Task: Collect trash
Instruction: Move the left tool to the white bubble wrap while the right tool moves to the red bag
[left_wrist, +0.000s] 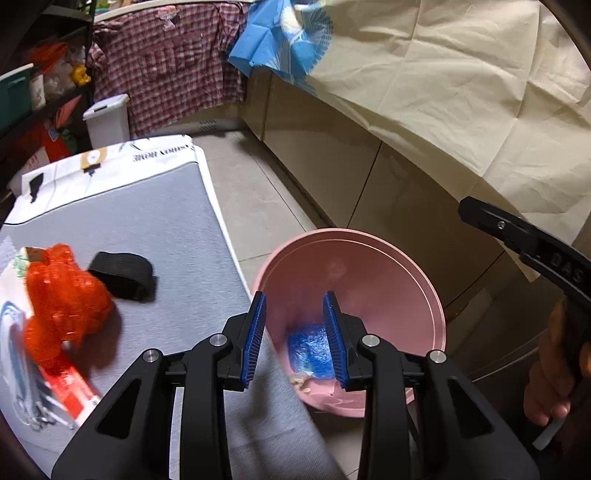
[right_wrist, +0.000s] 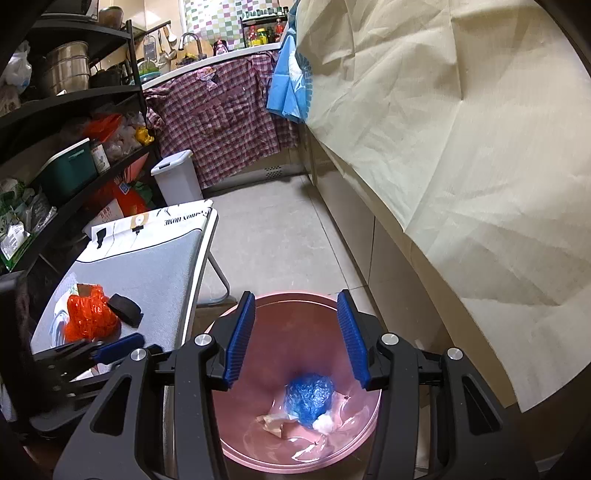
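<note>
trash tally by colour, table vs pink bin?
In pink bin:
blue wad: 1
white scrap: 1
tan scrap: 1
On grey table:
orange bag: 1
black band: 1
red-and-white packet: 1
Total: 6

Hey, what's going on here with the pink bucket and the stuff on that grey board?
A person is clearing trash with a hand-held gripper in each hand. Both the left hand-held gripper and the right hand-held gripper are poised over the pink bucket, jaws open and empty. A blue crumpled bag and some scraps lie inside it. An orange plastic bag and a black band remain on the grey board.
</note>
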